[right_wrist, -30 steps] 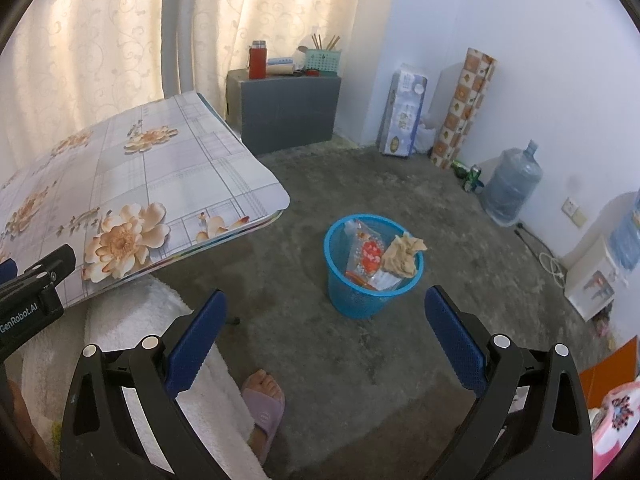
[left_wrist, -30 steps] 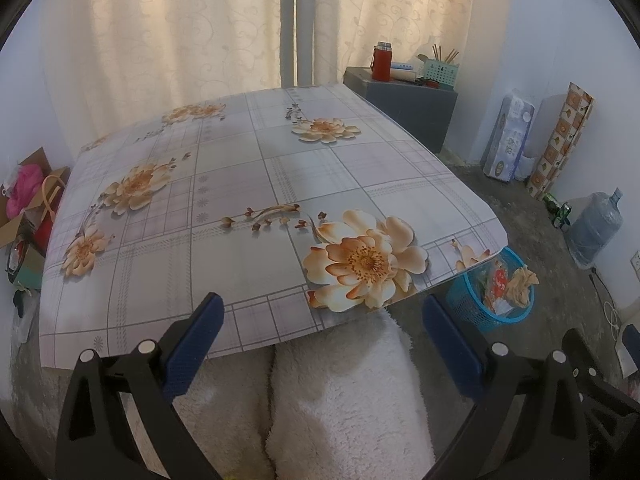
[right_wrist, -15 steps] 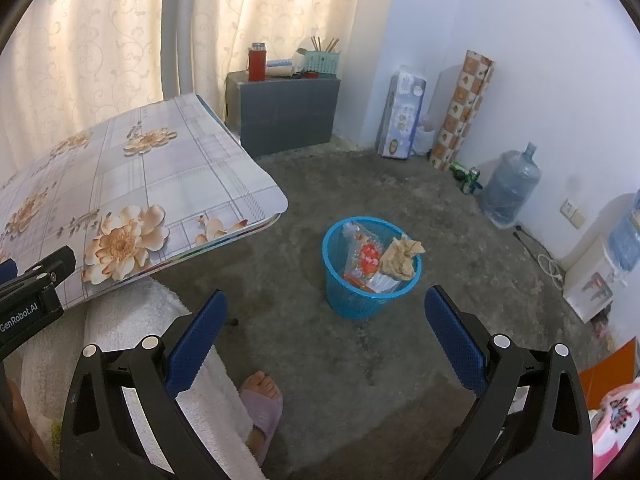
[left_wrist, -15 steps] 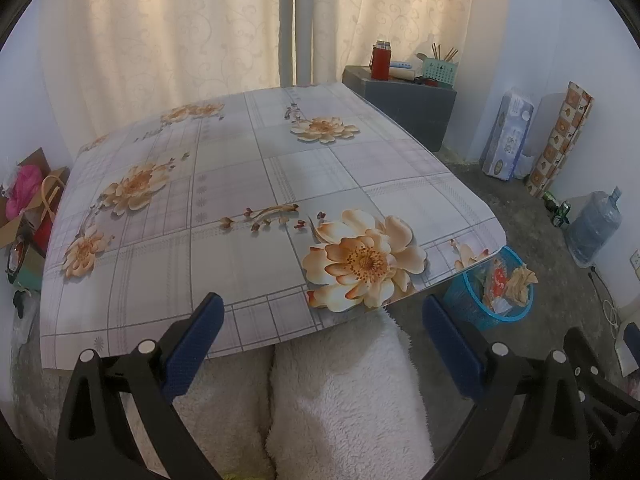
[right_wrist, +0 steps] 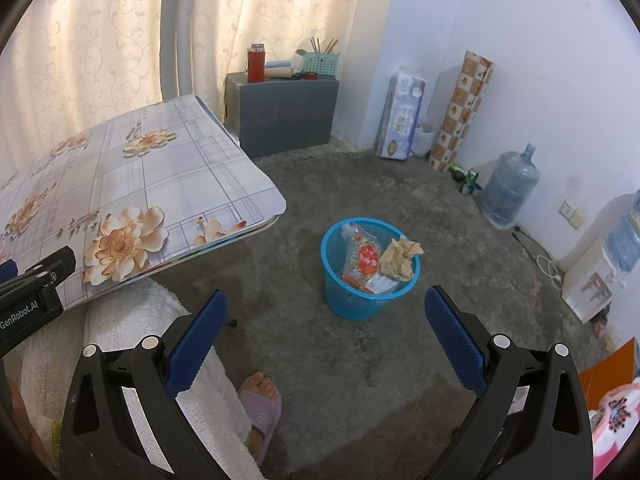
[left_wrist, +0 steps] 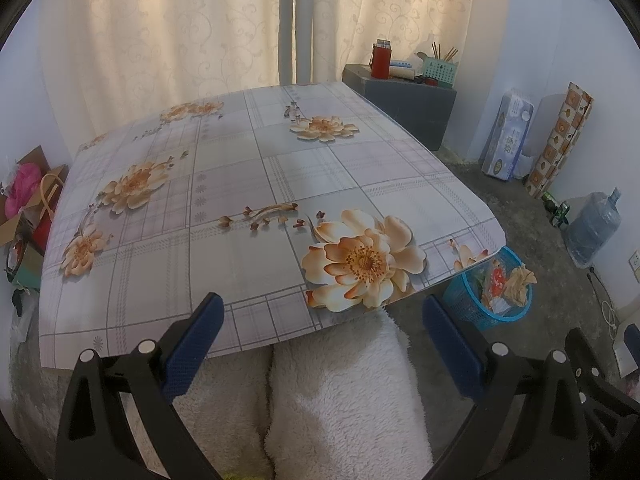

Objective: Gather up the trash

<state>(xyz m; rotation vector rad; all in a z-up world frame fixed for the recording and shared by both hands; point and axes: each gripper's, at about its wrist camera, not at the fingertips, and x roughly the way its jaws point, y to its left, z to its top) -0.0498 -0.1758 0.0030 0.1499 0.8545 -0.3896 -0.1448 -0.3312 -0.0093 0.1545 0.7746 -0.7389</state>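
The left tongs (left_wrist: 322, 328) hang wide open with nothing between the blue pads, poised over the near edge of the bench (left_wrist: 240, 184), whose flowered, checked cover lies bare; below them the person's lap shows in white fleecy cloth (left_wrist: 344, 392). The right tongs (right_wrist: 325, 330) are likewise spread wide and hold nothing, looking down at the grey concrete floor (right_wrist: 360, 184). The trash sits in a blue mesh basket (right_wrist: 360, 300) on the floor, just off the bench's right corner: a crumpled brown paper (right_wrist: 400, 258) leans at the basket's right side, a clear wrapper with a red label (right_wrist: 366, 258) stands beside it, and some paler packets lie under them. In the left wrist view the same basket (left_wrist: 472, 308) peeps out from under the bench corner. A foot in a lilac slipper (right_wrist: 260, 404) rests on the floor near the right tongs. Against the far wall stand a grey cabinet (right_wrist: 284, 112) with a red flask (right_wrist: 256, 63) on top, a pack of tissue rolls (right_wrist: 400, 116), a patterned roll (right_wrist: 464, 112) and a large water bottle (right_wrist: 510, 188)
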